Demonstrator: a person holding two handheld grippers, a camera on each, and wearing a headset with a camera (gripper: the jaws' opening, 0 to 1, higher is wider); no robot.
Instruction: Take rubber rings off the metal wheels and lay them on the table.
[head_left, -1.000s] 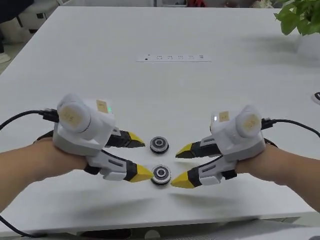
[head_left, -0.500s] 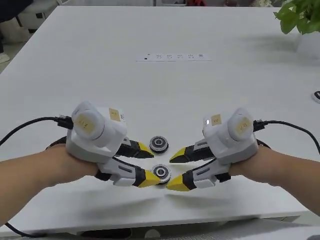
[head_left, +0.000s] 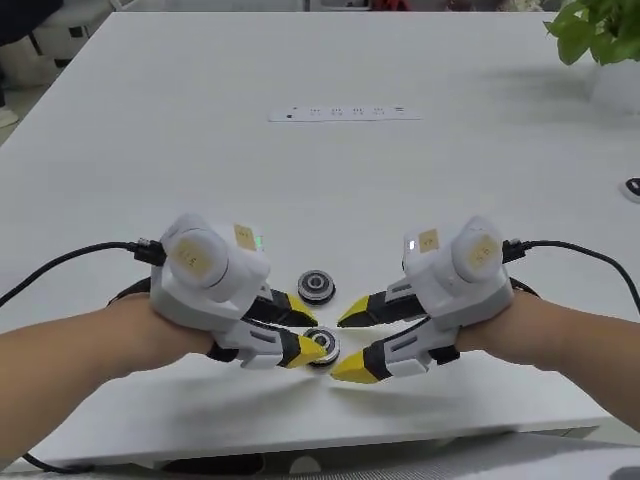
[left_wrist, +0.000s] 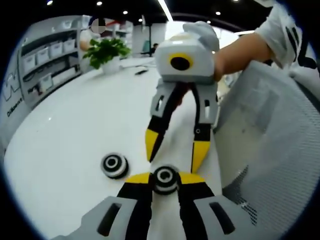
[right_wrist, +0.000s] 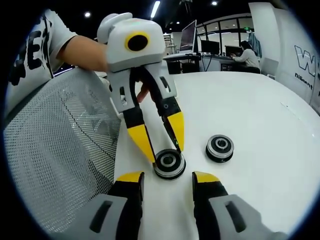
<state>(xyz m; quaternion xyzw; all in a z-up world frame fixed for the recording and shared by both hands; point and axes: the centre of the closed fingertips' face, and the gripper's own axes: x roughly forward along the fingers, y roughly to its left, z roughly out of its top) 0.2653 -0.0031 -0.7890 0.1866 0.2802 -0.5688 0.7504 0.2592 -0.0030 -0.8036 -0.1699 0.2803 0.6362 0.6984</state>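
1. While the left gripper (head_left: 306, 330) clamps the near wheel (right_wrist: 169, 164) between its yellow tips, the wheel sits flat on the table (head_left: 330, 180), close to the front edge. The hold looks meant to pin the metal so the rubber ring can be pulled against it.
2. Right gripper (head_left: 348, 345): released, jaws spread, tips just short of the same wheel from the opposite side. Judged to be lining up for a pinch on the ring's rim.
3. Ring is still seated on the near wheel, as a dark outer band. The far wheel (right_wrist: 220, 147) lies just beside it, untouched, with its ring on.
4. Versus one second ago: the left jaws were wide apart, one tip beside the wheel; they have since narrowed onto it. The right gripper has edged inward and stayed open. Neither wheel has shifted on the table.
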